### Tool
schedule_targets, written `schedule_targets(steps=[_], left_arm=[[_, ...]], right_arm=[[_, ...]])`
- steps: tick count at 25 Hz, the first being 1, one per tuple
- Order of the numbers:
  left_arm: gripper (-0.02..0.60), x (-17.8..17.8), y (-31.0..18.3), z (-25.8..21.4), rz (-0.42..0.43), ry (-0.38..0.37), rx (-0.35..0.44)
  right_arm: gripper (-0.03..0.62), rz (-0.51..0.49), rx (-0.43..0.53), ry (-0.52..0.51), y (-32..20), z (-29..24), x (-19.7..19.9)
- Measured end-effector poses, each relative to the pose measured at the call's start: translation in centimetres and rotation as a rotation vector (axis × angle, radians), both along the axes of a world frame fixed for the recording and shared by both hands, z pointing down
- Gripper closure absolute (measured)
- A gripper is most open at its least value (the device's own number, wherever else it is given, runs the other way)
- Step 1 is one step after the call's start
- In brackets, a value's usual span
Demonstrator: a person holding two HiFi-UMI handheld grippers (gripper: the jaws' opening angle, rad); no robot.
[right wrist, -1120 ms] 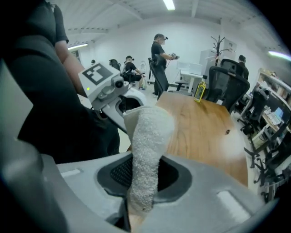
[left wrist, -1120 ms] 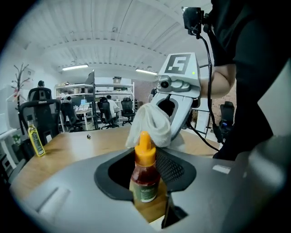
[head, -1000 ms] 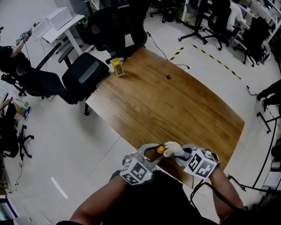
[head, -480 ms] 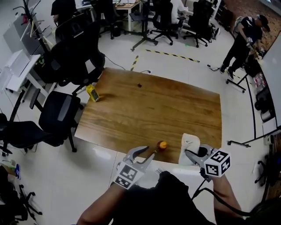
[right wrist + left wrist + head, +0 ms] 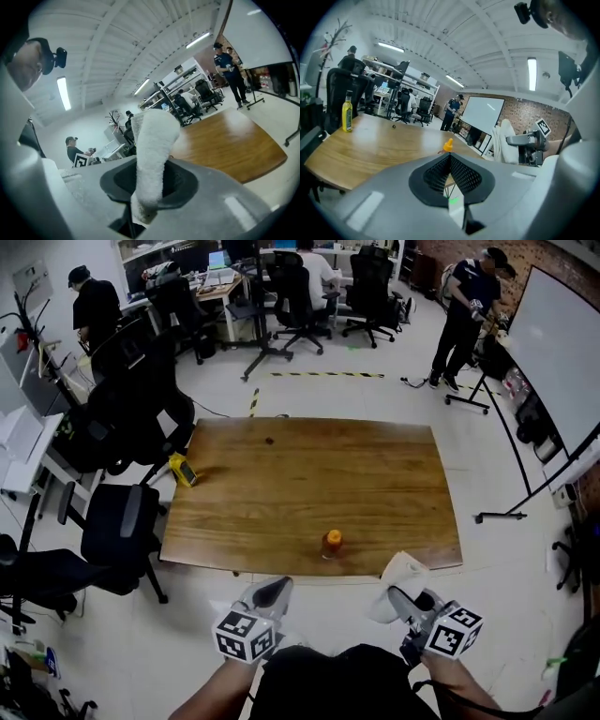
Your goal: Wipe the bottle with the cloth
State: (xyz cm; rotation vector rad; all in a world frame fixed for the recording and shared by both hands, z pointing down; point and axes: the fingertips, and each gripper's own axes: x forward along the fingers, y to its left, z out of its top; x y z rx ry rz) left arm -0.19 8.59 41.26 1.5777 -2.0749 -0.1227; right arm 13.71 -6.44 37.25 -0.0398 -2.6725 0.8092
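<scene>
Wooden, rectangular and brown, the worktop (image 5: 309, 474) carries a small clear bottle with an orange cap (image 5: 332, 543). It stands upright close to the near edge, a little right of that edge's middle, and nothing touches it. Both grippers are off the worktop, on the person's side of the near edge, and well apart from each other. The left gripper (image 5: 275, 591) has its jaws pressed together with nothing between them; in the left gripper view the orange cap (image 5: 448, 145) shows just above the closed tips (image 5: 450, 159). The right gripper (image 5: 405, 601) is clamped on a white terry cloth (image 5: 398, 582), which stands up from between the jaws in a thick fold (image 5: 152, 154) and bends over at the top. A yellow bottle (image 5: 182, 470) sits at the worktop's left edge, and a small dark object (image 5: 270, 439) lies near the far edge.
</scene>
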Motion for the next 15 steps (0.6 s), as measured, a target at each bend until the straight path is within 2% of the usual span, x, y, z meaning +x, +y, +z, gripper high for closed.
schedule_targets(steps=[4, 8, 11, 15], left_arm=[[0.565, 1.9, 0.6, -1.9, -0.02, -0.053, 0.022], [0.565, 5.2, 1.2, -2.8, -0.061, 0.014, 0.062], [0.565, 7.5, 1.9, -3.2, -0.09, 0.002, 0.061], [0.565, 8.4, 1.8, -3.8, -0.105, 0.013, 0.084]], right_arm=[[0.519, 0.001, -0.016, -0.004, 0.6, -0.1, 2.5], [0.519, -0.063, 0.026, -0.009, 2.1, -0.4, 5.1], [0.519, -0.109, 0.04, -0.025, 3.2, 0.2, 6.7], [0.519, -0.131, 0.028, -0.046, 4.3, 1.3, 7.1]])
